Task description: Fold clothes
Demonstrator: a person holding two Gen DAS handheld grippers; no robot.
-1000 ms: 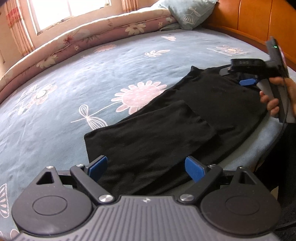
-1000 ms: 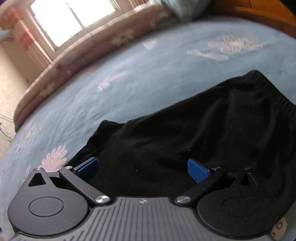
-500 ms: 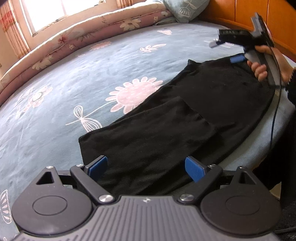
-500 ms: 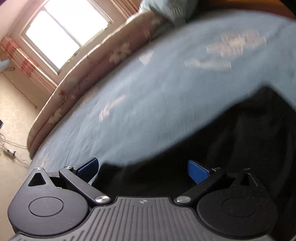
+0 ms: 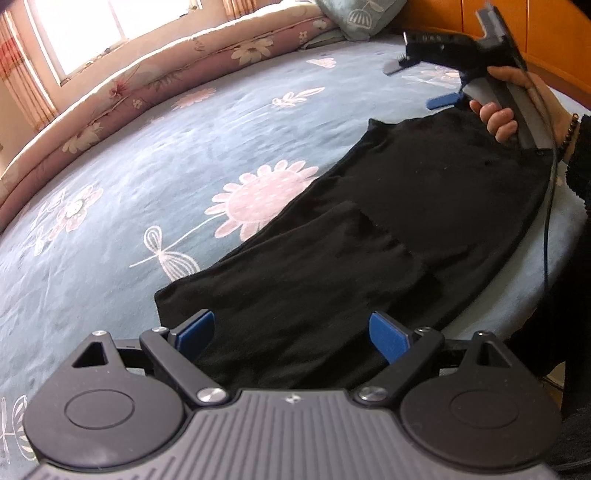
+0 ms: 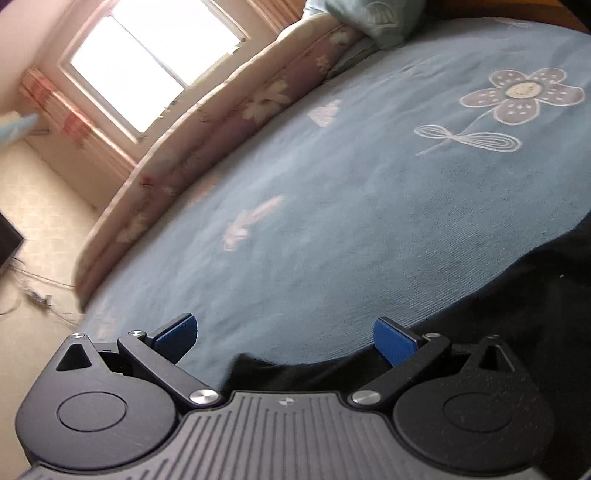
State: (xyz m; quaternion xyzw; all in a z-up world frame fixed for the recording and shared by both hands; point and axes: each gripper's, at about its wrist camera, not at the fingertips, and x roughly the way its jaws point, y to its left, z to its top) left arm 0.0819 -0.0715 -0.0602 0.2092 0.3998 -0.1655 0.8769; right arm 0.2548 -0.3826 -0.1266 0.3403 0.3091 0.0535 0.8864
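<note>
Left wrist view had the full picture: one black garment (image 5: 369, 236) lay flat on the bed (image 5: 155, 177), near the bed's right edge, long and roughly rectangular, with one folded panel lapped over its middle. Fabric looked soft, matte, slightly fuzzy. Right wrist view only caught a dark strip of that garment (image 6: 535, 295) along its bottom and right side; the rest of it was out of frame there.

Left gripper (image 5: 291, 332): blue fingers spread wide, nothing between them, hovering over the near end of the garment. No contact visible.

Right gripper (image 6: 284, 336): fingers likewise wide apart, empty, sitting over the garment's edge where black met blue bedcover. Only the left view showed that right gripper (image 5: 443, 99) from outside, with the person's hand (image 5: 509, 107) wrapped on its grey handle, a bead bracelet (image 5: 570, 129) on the wrist and one black cable (image 5: 548, 206) trailing down. It hung above the garment's far corner.

Bedcover: blue-grey, short nap, printed with pink and white flowers. One rolled floral quilt (image 5: 166, 70) ran along the far side, pink-beige, padded. One pale blue pillow (image 5: 354, 14) at the head, by an orange wooden headboard (image 5: 517, 26).

Right view alone showed the window (image 6: 147, 62) clearly, tiled floor (image 6: 40, 206) and loose wires (image 6: 33, 291) on it. Some motion blur at its left.
</note>
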